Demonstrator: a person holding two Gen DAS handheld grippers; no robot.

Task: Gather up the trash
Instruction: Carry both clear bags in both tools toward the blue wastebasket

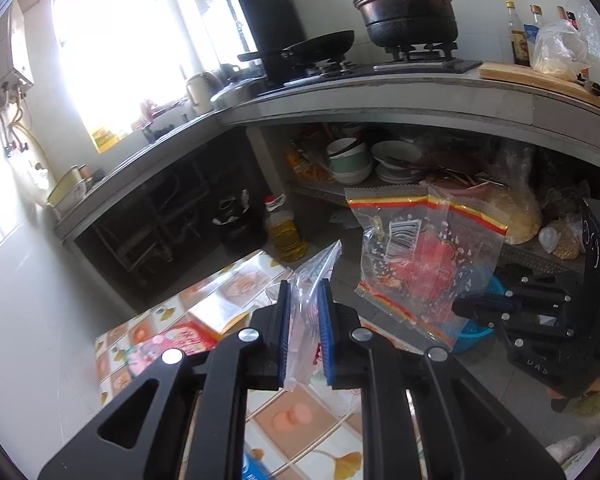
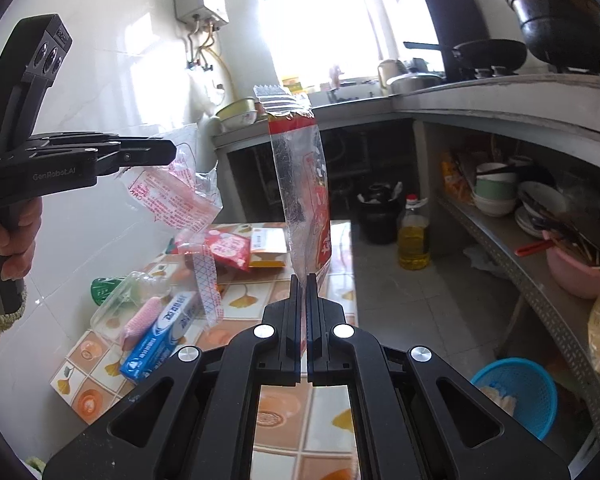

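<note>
Both grippers are up above the tiled table (image 2: 300, 420), each with a piece of plastic trash in it. The left gripper (image 1: 304, 292) has its jaws nearly closed, pinching a crumpled clear wrapper (image 1: 306, 312) with pink print between the blue pads; from the right wrist view the same wrapper (image 2: 172, 196) hangs from the left gripper (image 2: 172, 152) well above the table's far end, and a hand (image 2: 12, 232) is wrapped round its handle. The right gripper (image 2: 304, 280) is clamped fully together on the bottom edge of a long clear bag (image 2: 300, 184) with a red and yellow strip, which stands upright from the tips. In the left wrist view that bag (image 1: 420, 256) hangs in the air in front of the shelf under the counter (image 1: 380, 96), held by the right gripper (image 1: 460, 308).

More litter lies on the table: a blue box (image 2: 156, 344), a clear plastic tub (image 2: 120, 308), a red packet (image 2: 228, 250) and a yellow box (image 2: 268, 246). Under the counter's corner stands a dark bin (image 2: 378, 212), with an oil bottle (image 2: 414, 236) just beside it. A blue basket (image 2: 520, 396) sits on the floor to the right.
</note>
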